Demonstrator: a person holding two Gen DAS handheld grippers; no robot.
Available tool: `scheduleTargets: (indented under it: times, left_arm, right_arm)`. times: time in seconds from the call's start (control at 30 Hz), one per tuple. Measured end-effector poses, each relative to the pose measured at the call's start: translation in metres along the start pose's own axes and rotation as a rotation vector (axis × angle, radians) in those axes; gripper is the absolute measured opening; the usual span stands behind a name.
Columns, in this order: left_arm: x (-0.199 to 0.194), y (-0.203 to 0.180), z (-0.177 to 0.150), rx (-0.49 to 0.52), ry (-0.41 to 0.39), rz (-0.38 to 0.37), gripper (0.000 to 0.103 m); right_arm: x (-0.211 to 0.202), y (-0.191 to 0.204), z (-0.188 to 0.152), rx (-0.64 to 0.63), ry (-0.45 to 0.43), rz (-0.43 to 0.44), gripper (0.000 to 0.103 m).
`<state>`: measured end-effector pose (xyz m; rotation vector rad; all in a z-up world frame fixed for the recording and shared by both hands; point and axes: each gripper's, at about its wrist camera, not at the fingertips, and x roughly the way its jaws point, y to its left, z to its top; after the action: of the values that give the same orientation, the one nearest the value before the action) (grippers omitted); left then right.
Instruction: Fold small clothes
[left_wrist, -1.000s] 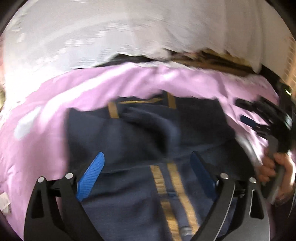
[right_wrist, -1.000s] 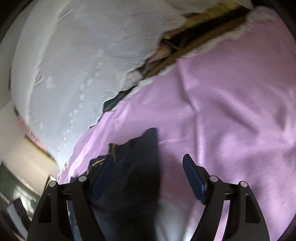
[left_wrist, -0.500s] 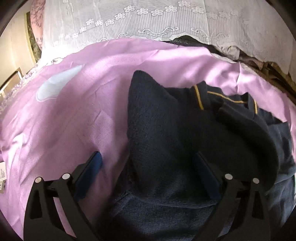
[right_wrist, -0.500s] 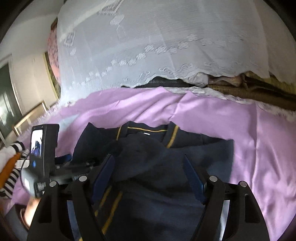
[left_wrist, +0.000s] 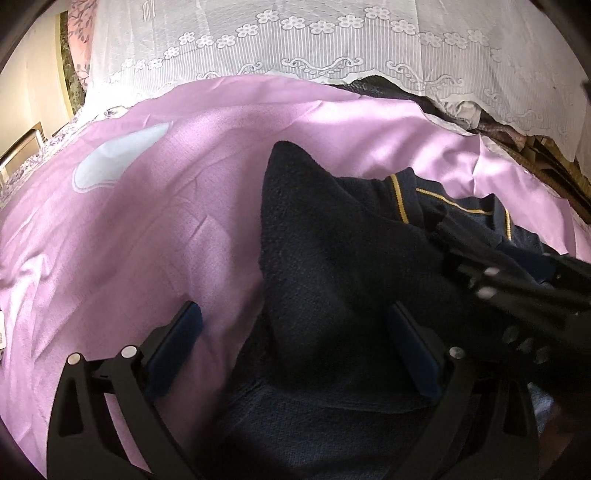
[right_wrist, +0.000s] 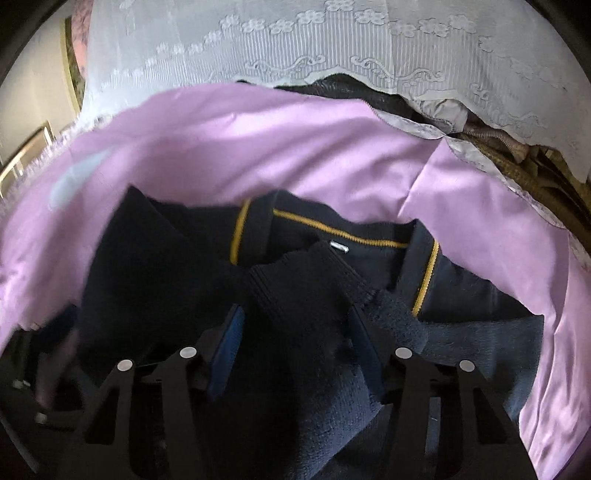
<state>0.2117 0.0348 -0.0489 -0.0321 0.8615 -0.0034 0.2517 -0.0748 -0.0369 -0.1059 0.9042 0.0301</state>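
Navy fabric filled the space ahead of both claws: a small dark-blue top (right_wrist: 317, 295) with mustard piping along its collar lay on a pink sheet (left_wrist: 155, 229). In the right wrist view the right claw (right_wrist: 299, 343) stood over the garment just below the collar, and a folded sleeve with a ribbed cuff ran up between its two blue pads (right_wrist: 227, 347). Its jaws had just been closing and stood about half spread; the cloth bulged between them, near both pads, but whether they already pressed it could not be told. Beyond the fingertips sat the collar (right_wrist: 332, 236) with a small silver tag at its middle, and past that the pink sheet, then a white lace curtain (right_wrist: 332, 44) hanging over a dark jumble.

In the left wrist view the left claw (left_wrist: 295, 343) was spread as wide as it goes, its jaws having finished opening. A pointed flap of the navy top (left_wrist: 325, 258) rose between its fingers, nearer the right-hand pad (left_wrist: 413, 354), which lay against or over the fabric, while the left-hand pad hung above bare pink sheet, gripping nothing. Off to the right of this claw, blurred and dark, the other tool's black frame (left_wrist: 517, 291) reached across the garment. A pale patch (left_wrist: 114, 162) marked the sheet up and to the left of the left claw.
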Motion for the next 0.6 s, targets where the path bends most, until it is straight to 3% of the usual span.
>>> scheduleTargets:
  times: [0.03,0.07,0.13,0.27,0.33,0.37,0.4,0.5,0.6]
  left_arm:
    - [0.000,0.000,0.000,0.000,0.000,0.000,0.098]
    - [-0.001,0.000,-0.001,-0.001,0.000,0.000,0.098]
    - [-0.001,0.001,0.000,-0.003,0.000,-0.003,0.098]
    - [-0.001,0.001,-0.001,-0.006,-0.001,-0.005,0.099]
    - [-0.001,0.000,-0.002,-0.004,-0.002,-0.004,0.099]
    - [-0.001,0.000,-0.002,-0.003,-0.001,-0.001,0.099]
    - [-0.001,-0.001,-0.002,-0.002,-0.001,0.000,0.099]
    - [-0.001,-0.001,-0.002,-0.003,-0.001,0.000,0.099]
    - [-0.001,-0.001,-0.001,-0.001,0.000,0.001,0.099]
  right_arm:
    - [-0.002,0.001,-0.003,-0.013,-0.016,-0.027,0.043]
    - [-0.005,0.000,-0.005,-0.016,-0.030,-0.046,0.022]
    - [-0.018,-0.017,-0.010,0.042,-0.073,0.003,0.015]
    - [-0.052,-0.091,-0.035,0.283,-0.147,0.114,0.014]
    - [-0.054,-0.132,-0.062,0.444,-0.130,0.226,0.022]
    - [-0.052,-0.145,-0.075,0.502,-0.110,0.259,0.032]
    - [-0.048,-0.156,-0.088,0.546,-0.092,0.287,0.036]
    - [-0.052,-0.182,-0.124,0.651,-0.158,0.441,0.036]
    - [-0.050,-0.193,-0.131,0.728,-0.159,0.539,0.039]
